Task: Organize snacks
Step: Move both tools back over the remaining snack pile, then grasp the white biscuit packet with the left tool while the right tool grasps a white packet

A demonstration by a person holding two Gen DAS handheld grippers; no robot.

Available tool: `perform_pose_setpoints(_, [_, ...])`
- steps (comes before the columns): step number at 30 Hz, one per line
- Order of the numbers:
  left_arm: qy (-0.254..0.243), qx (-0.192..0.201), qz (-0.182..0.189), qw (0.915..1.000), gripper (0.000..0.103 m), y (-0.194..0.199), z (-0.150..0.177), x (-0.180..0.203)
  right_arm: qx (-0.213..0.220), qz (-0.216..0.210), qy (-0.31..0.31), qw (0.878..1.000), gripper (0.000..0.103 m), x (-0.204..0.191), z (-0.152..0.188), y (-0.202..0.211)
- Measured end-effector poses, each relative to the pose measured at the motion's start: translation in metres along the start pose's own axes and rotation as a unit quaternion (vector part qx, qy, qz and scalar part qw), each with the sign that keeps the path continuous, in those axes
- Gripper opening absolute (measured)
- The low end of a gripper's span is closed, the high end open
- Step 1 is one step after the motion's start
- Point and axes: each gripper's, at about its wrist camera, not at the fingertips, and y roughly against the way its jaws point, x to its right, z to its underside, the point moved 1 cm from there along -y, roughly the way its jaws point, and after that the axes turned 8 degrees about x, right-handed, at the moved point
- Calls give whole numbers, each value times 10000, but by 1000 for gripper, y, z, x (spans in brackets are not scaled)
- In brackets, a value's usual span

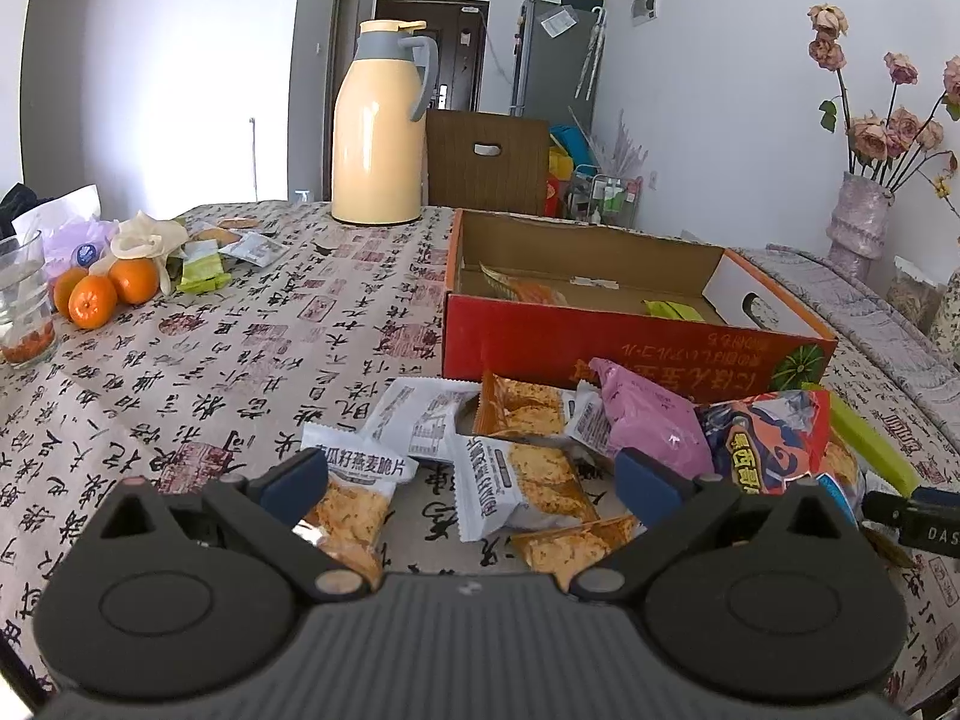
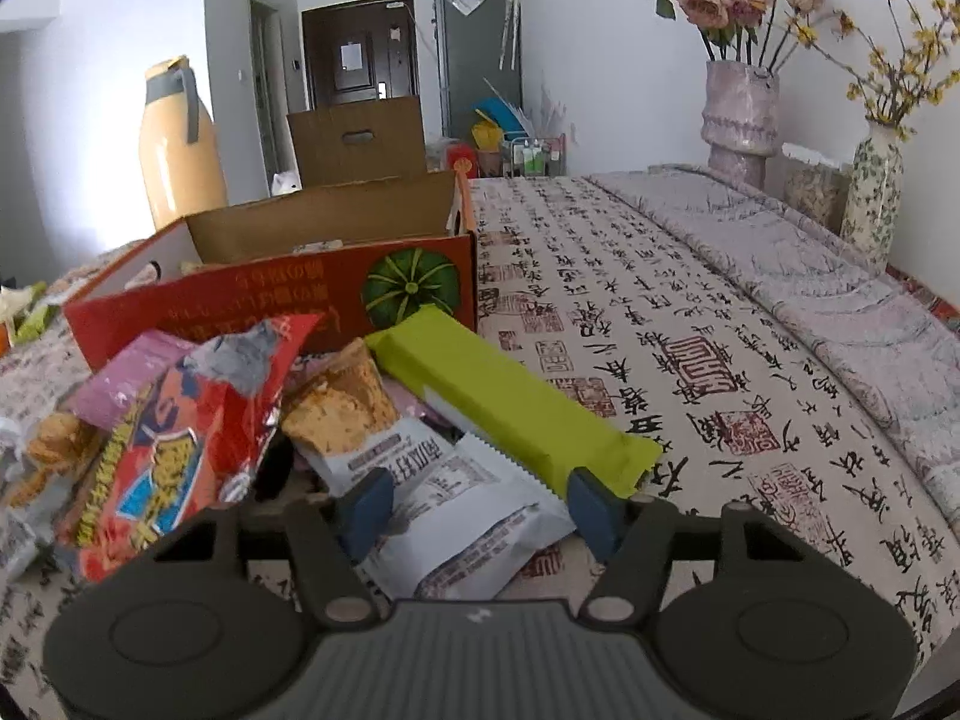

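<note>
A pile of snack packets lies in front of a red cardboard box [image 1: 600, 336], which holds a few packets. In the left wrist view my left gripper [image 1: 474, 480] is open, its jaws wide around white oat-crisp packets [image 1: 516, 474]; a pink packet [image 1: 648, 420] and a red chip bag [image 1: 762, 438] lie to the right. In the right wrist view my right gripper [image 2: 480, 510] is open around a white packet [image 2: 456, 510]. A green bar [image 2: 510, 402], the red chip bag [image 2: 174, 432] and the box [image 2: 288, 294] lie beyond.
A yellow thermos [image 1: 378, 126] stands behind the box. Oranges [image 1: 96, 297], a glass [image 1: 24, 300] and more packets [image 1: 204, 267] sit at the far left. Flower vases [image 2: 741, 114] stand at the right, by a folded grey cloth [image 2: 810, 276]. The tablecloth [image 2: 690, 360] lies bare to the right.
</note>
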Motion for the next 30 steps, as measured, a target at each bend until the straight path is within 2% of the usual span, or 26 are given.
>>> perform_pose_setpoints(9, [15,-18,20,10000,103,3,3,1,78,126,213,9997,64,1,13,10])
perform_pose_setpoints(20, [22,-15,-2,10000,103,15,7,2,584,221,343,9975,66,-1,32,18])
perform_pose_setpoints(22, [28,-1,-9,10000,103,17,7,2,564,256,204,9979,77,2,33,17])
perform_pose_setpoints(25, [26,8,-25,10000,103,18,7,1,535,232,121,9982,81,7,33,18])
perform_pose_setpoints(27, [38,0,-41,10000,103,18,7,0,531,197,122,9983,81,7,34,19])
perform_pose_setpoints(30, [40,-15,-39,10000,103,19,7,1,547,48,149,9984,67,5,35,22])
